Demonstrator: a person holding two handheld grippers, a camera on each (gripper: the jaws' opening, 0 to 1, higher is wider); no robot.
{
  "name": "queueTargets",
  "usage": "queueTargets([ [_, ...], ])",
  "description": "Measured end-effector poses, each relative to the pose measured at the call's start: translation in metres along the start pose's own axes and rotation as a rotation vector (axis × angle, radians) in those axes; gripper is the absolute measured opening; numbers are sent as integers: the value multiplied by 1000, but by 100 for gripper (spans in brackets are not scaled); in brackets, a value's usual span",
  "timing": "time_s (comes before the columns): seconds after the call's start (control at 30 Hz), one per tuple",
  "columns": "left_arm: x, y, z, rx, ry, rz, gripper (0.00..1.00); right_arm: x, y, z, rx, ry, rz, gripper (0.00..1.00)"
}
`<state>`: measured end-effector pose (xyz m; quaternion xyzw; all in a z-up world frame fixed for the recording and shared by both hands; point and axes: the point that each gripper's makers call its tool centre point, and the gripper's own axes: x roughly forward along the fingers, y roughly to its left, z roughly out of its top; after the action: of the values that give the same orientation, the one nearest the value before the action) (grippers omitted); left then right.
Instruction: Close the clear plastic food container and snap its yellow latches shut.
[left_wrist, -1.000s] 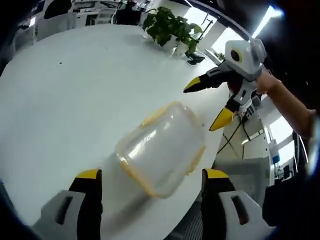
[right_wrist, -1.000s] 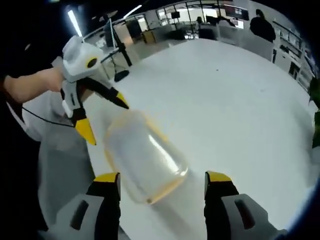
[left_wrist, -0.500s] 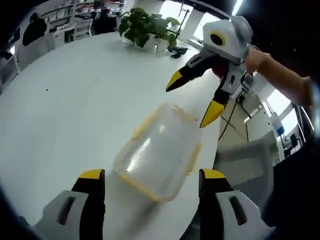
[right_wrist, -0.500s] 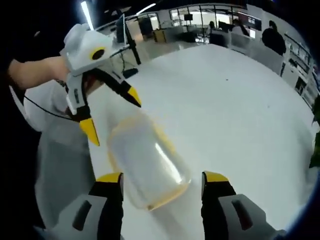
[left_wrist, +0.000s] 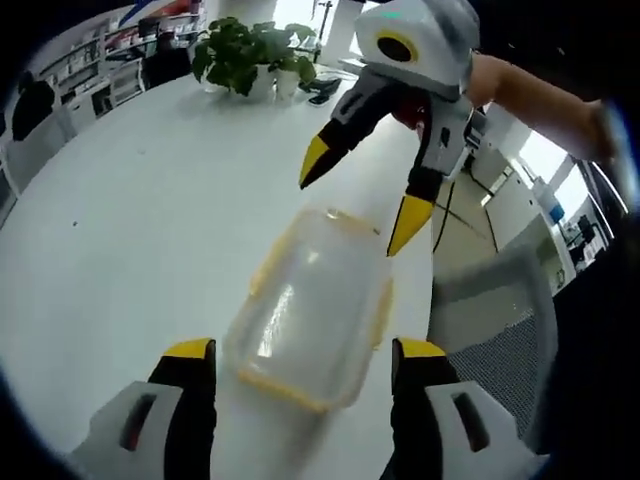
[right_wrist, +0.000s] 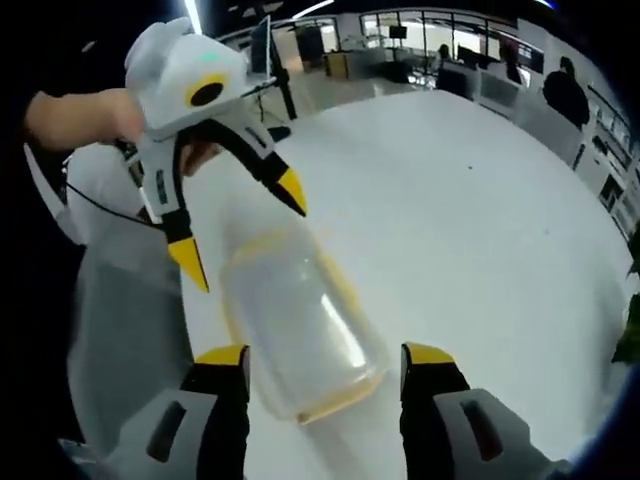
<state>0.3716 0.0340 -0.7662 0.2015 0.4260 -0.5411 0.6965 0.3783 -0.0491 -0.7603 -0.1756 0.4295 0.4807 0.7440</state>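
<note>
A clear plastic food container (left_wrist: 308, 308) with yellow edge latches lies on the white table (left_wrist: 130, 220), lid on, near the table's edge. My left gripper (left_wrist: 297, 362) stands open just short of its near end, nothing between the jaws. My right gripper (left_wrist: 355, 197) hangs open over its far end, yellow tips spread. In the right gripper view the container (right_wrist: 300, 320) sits just ahead of my right gripper (right_wrist: 325, 362), which stands open, and the left gripper (right_wrist: 245, 230) hovers open at its far end.
A potted plant (left_wrist: 245, 55) stands at the far side of the table. A grey chair (left_wrist: 490, 320) sits past the table edge beside the container. A hand (right_wrist: 75, 115) holds the left gripper. People and desks (right_wrist: 500, 70) fill the office behind.
Both grippers have closed in on the container from opposite ends. The right gripper looms larger in the left gripper view and the left gripper sits closer over the container's far end.
</note>
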Motion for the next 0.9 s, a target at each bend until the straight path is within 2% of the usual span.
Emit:
queueTargets([
  [0.1, 1, -2, 2, 23, -2, -13, 69, 0, 2, 0, -17, 14, 6, 58],
  [0.2, 2, -4, 1, 88, 20, -18, 69, 2, 4, 0, -36, 27, 10, 58],
  [0.63, 3, -7, 5, 122, 33, -51, 61, 8, 13, 6, -78, 52, 26, 55],
  [0.73, 3, -9, 8, 121, 33, -60, 58, 8, 16, 7, -68, 50, 39, 50],
  [0.9, 6, -13, 9, 164, 54, -63, 57, 10, 18, 9, -79, 51, 43, 48],
])
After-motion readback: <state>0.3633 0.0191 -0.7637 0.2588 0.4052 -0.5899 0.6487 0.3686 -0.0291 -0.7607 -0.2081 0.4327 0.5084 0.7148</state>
